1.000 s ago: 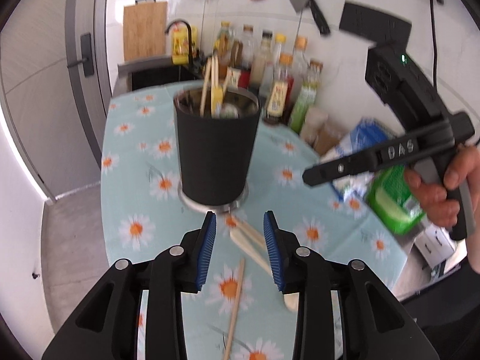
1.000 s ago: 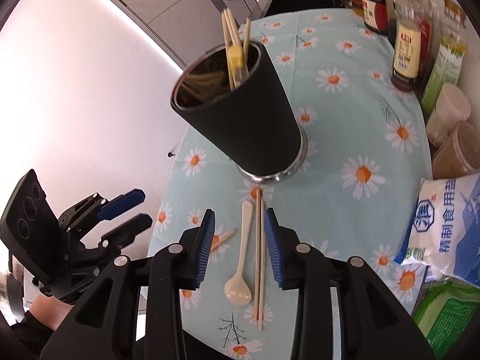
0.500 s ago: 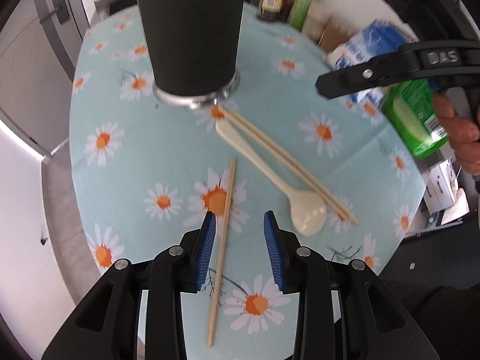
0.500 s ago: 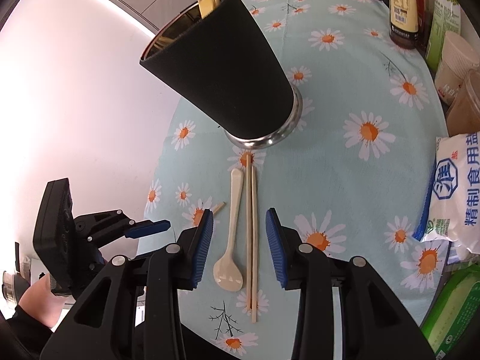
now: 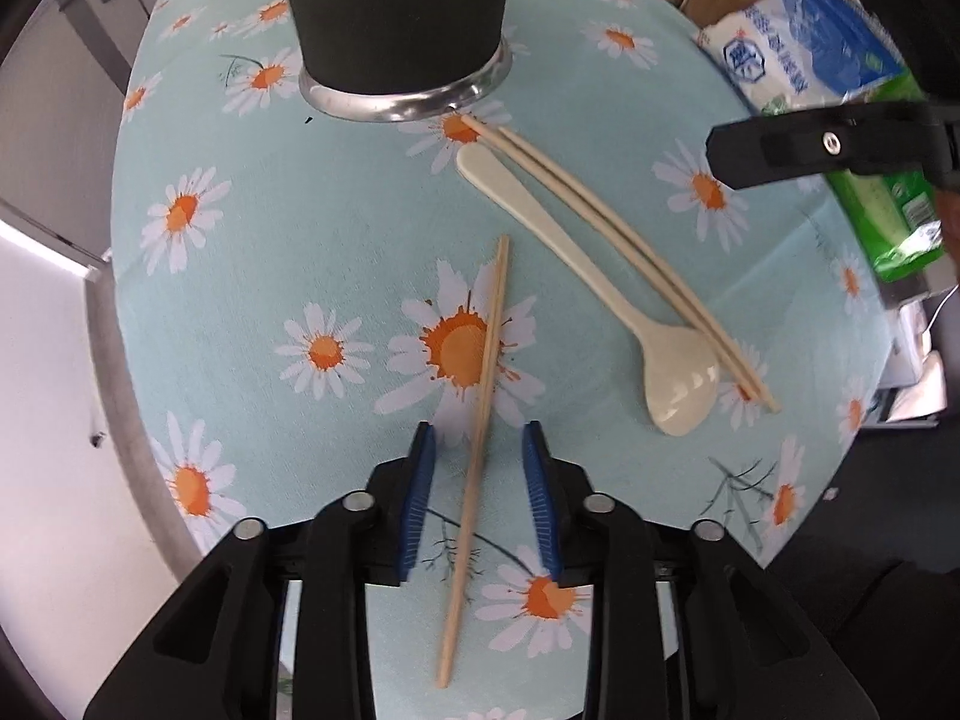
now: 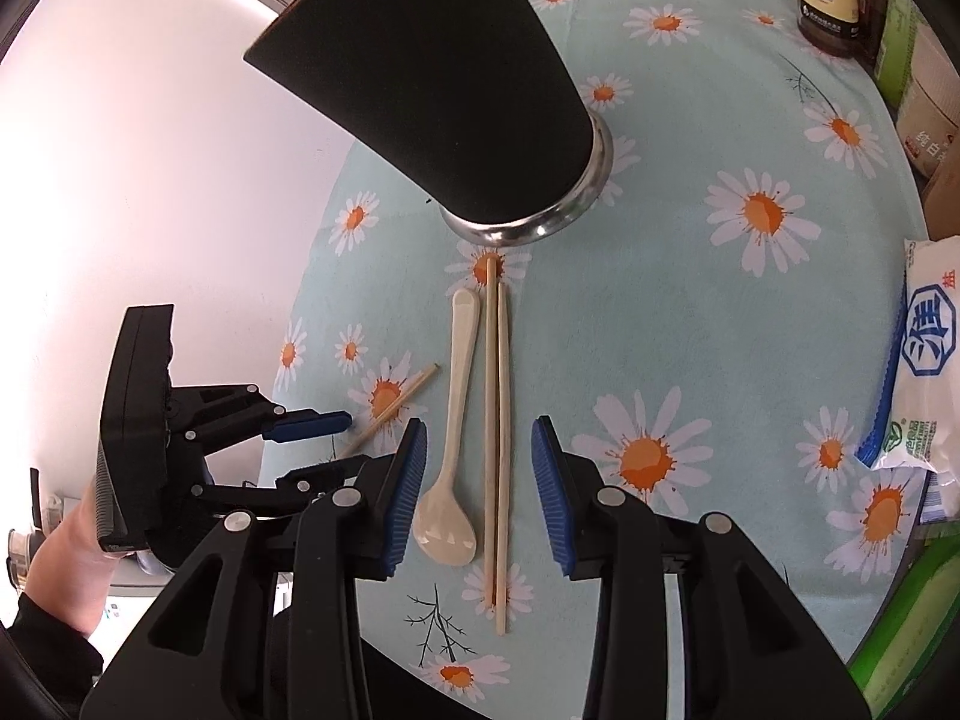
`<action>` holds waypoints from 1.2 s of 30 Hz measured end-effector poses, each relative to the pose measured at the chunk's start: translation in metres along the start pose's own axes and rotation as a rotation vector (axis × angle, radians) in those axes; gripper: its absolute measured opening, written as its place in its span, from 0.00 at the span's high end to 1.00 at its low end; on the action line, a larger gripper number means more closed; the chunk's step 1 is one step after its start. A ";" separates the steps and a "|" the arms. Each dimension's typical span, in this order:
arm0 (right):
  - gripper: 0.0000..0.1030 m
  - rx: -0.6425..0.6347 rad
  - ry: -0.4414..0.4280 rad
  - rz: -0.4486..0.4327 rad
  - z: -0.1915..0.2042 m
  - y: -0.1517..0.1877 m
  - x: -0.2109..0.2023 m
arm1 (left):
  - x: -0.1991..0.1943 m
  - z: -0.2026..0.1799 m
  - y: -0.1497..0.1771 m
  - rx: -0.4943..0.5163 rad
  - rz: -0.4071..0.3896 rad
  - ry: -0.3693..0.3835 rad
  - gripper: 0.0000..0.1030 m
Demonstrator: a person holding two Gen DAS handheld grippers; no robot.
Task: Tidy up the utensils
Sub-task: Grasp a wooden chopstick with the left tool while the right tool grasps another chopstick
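We see a black utensil holder (image 5: 393,12) with a steel base standing upright. Just before its base, a cream plastic spoon (image 5: 591,282) lies bowl-up beside a pair of chopsticks (image 5: 618,246), roughly parallel. A single chopstick (image 5: 480,420) lies apart, farther from the holder.

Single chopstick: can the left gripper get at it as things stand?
Probably yes. The left gripper is open with the single chopstick running between its fingers, nothing over it. The spoon and chopstick pair lie apart, off to the right.
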State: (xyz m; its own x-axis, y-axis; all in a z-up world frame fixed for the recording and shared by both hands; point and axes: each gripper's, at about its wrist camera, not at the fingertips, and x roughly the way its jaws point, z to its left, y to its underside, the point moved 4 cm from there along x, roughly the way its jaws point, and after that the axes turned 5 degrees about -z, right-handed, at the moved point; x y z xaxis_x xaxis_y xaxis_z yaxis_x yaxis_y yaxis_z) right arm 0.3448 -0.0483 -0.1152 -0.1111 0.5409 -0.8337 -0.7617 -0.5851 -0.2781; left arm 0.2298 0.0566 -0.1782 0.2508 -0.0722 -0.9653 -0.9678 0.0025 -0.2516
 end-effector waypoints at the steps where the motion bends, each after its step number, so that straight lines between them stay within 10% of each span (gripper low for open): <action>1: 0.64 -0.002 0.005 0.008 0.001 0.000 0.001 | 0.000 0.000 0.000 0.005 0.004 -0.017 0.82; 7: 0.64 -0.030 0.050 0.071 0.005 -0.006 0.019 | -0.001 0.004 -0.003 -0.009 0.002 -0.031 0.96; 36: 0.85 -0.097 0.436 0.241 0.040 -0.013 0.093 | -0.034 0.052 0.026 -0.095 -0.173 0.189 0.96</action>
State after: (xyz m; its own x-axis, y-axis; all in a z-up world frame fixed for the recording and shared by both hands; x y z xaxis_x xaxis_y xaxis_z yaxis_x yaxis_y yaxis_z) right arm 0.3189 0.0342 -0.1701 0.0168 0.0930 -0.9955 -0.6824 -0.7266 -0.0794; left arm 0.1976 0.1113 -0.1556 0.4129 -0.2482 -0.8763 -0.9107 -0.1195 -0.3953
